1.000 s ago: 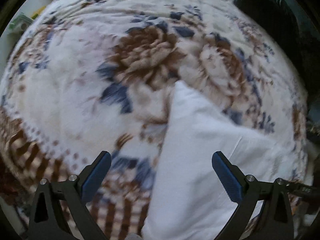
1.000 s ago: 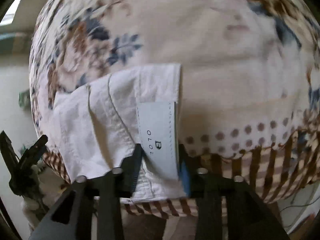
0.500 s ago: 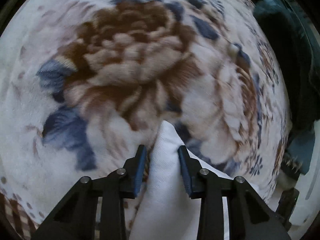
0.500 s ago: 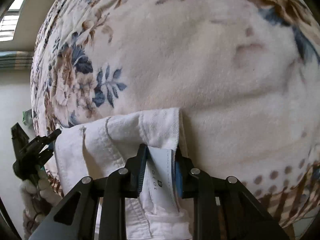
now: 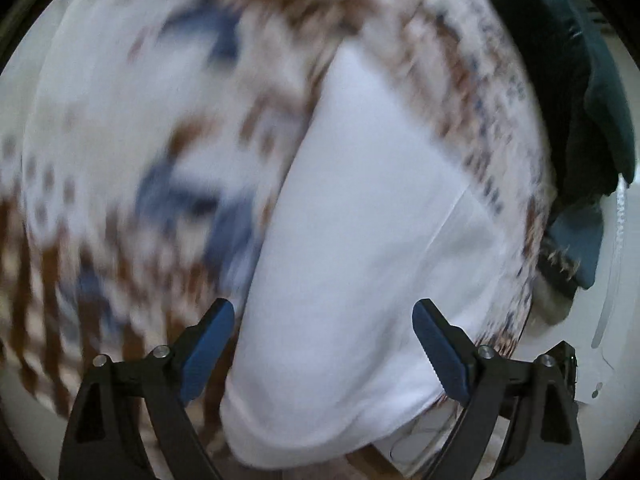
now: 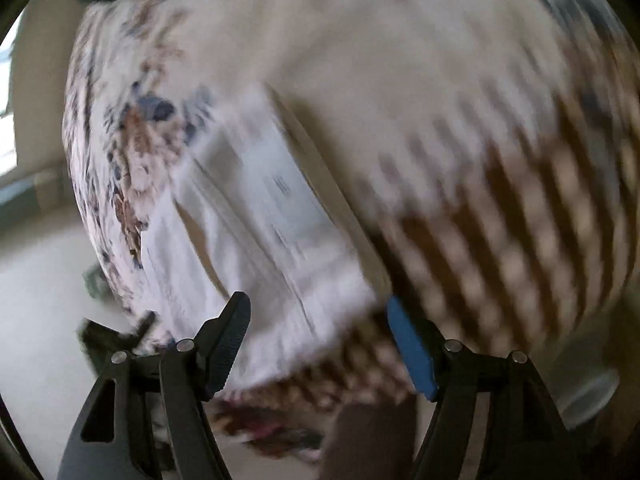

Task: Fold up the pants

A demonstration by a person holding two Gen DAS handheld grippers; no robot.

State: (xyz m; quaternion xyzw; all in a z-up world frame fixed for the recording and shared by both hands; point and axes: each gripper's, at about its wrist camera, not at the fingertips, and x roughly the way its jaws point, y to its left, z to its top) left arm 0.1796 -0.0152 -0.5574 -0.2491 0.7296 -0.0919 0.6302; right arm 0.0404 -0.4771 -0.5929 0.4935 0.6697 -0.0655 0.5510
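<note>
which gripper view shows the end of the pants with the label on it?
The right gripper view: the white pants there carry a pale rectangular label with dark print. In the left gripper view the pants are plain white.

The white pants (image 5: 360,248) lie flat on the floral blanket (image 5: 120,120), just ahead of the spread left claw (image 5: 324,344), tapering away to a narrow end. Ahead of the spread right claw (image 6: 320,344), the waistband end (image 6: 256,232) shows seams and a pale label (image 6: 288,200), blurred.
</note>
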